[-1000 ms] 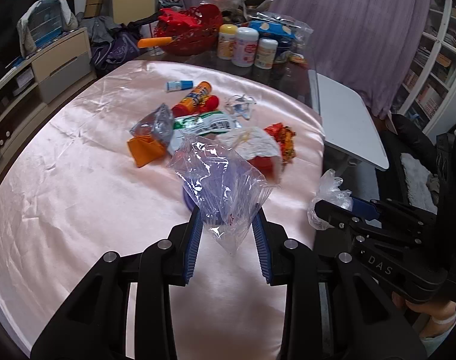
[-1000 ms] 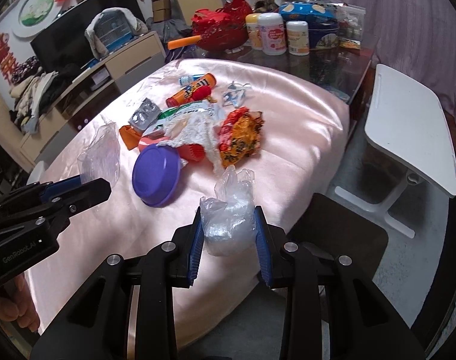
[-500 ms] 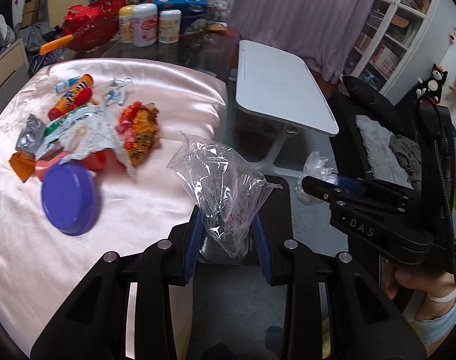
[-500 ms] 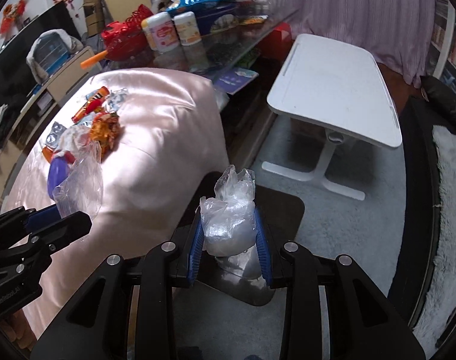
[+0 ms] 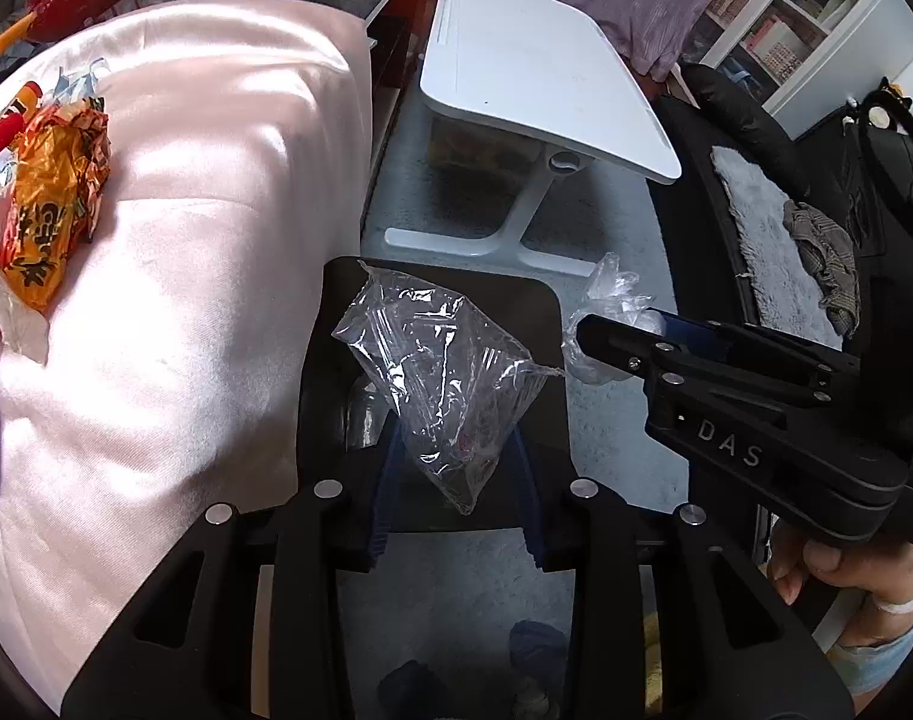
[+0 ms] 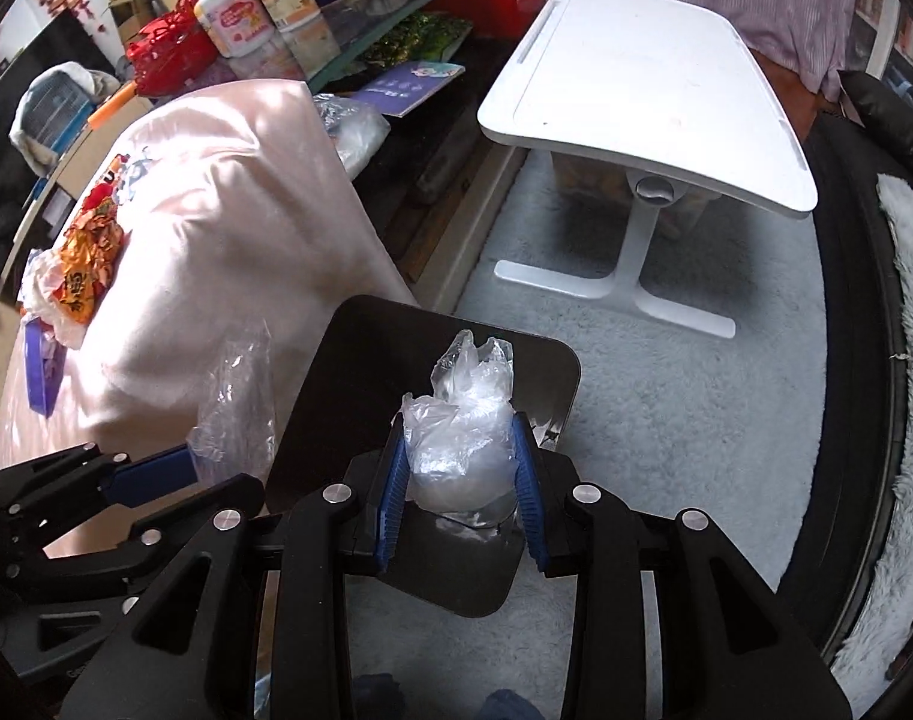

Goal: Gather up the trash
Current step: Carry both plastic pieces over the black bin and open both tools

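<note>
Above bin [image 6: 432, 372], both tongs clamp plastic bags.

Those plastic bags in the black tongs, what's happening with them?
A person is clearing trash. The left tongs hold a clear plastic bag, and the right tongs hold a crumpled plastic wad. Both hang over a black bin on the floor beside the pink-covered table. More wrappers wait on the table.

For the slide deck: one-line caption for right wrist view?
Right gripper shut on crumpled clear plastic above the black bin, beside the pink-draped table.
</note>
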Tool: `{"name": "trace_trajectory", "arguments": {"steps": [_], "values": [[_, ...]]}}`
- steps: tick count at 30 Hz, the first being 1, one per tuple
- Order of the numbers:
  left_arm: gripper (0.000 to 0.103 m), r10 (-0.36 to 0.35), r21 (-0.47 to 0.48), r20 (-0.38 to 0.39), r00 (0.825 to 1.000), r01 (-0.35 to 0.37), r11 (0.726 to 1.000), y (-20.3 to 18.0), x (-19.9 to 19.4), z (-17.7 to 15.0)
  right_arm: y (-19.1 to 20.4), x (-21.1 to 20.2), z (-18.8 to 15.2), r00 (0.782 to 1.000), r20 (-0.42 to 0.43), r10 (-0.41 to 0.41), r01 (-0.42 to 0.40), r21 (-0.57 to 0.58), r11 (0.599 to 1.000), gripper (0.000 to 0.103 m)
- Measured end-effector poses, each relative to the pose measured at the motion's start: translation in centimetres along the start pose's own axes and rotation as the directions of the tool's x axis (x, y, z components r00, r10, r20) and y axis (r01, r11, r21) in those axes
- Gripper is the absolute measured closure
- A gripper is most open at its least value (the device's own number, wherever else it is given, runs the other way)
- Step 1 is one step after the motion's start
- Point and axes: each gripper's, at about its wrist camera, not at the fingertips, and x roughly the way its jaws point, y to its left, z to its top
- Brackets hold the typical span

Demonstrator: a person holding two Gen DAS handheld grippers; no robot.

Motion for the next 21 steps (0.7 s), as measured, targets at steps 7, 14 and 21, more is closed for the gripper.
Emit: {"name": "trace_trajectory", "arguments": {"steps": [7, 14, 21], "values": [[0.063, 0.015, -0.008, -0.027, 1.0, -0.015, 1.0, 0.2, 0.8, 0.5, 0.0, 0.6, 0.5, 1.0, -0.004, 0.031, -0.031, 0.022, 0.999, 0.052], [0.048, 0.045, -0.006, 0.02, 0.999, -0.045, 0.999, 0.0, -1.6, 0.4, 0.7, -0.6, 1.0, 0.999, 0.039, -0.005, 0.004, 0.013, 1.0, 0.037], [0.039, 0.081, -0.003, 0.117, 0.99, -0.081, 0.997, -0.1, -6.3, -0.4, 1.8, -4.0, 1.2, 0.991, 0.125, -0.042, 0.043, -0.007, 0.999, 0.027]]}}
